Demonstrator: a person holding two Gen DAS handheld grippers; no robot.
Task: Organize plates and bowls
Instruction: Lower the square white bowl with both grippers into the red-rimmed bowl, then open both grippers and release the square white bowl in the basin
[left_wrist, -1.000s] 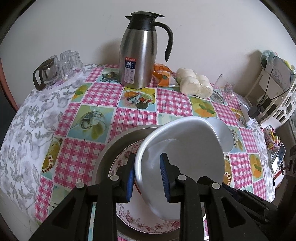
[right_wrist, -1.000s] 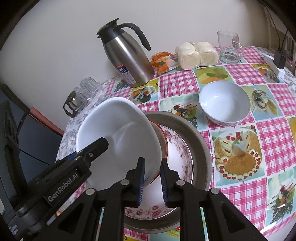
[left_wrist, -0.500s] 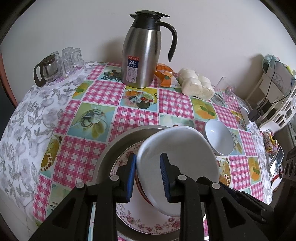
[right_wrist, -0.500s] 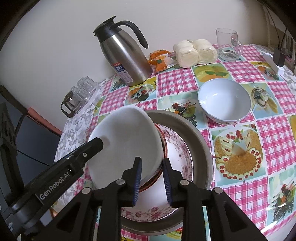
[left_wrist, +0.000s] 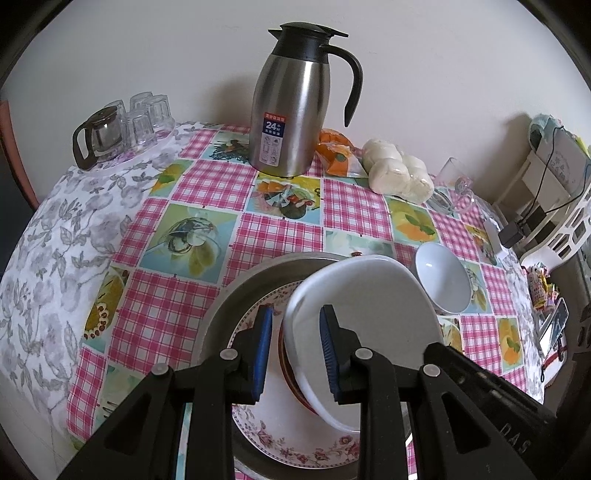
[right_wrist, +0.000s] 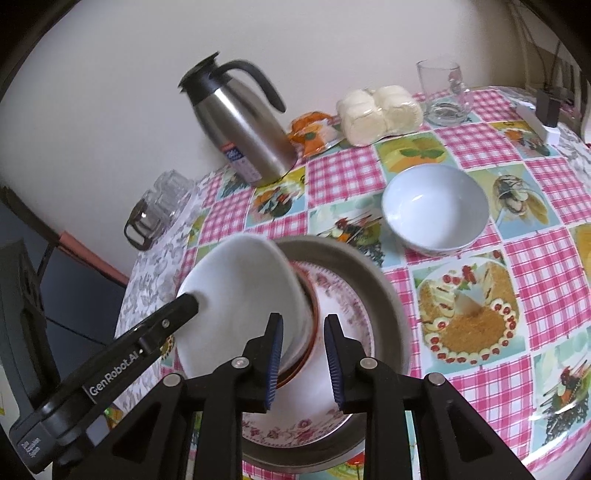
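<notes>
At lower centre of the left view, your left gripper (left_wrist: 295, 350) grips the white plate's (left_wrist: 362, 314) rim, lowered since a second ago onto the stack. Your right gripper (right_wrist: 303, 354), jaws just opened, holds nothing; stacking nearly done.

Bare cloth (left_wrist: 177, 306) left of metal basin (left_wrist: 236, 291); thermos (left_wrist: 291, 107), small bowl (right_wrist: 436, 210) crowd far side.

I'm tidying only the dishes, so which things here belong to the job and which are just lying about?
Job:
white plate, in the left gripper
red-rimmed bowl
floral plate
metal basin
white bowl

Lying about:
steel thermos
bagged buns
orange snack packet
glass mug
glass teapot with cups
</notes>
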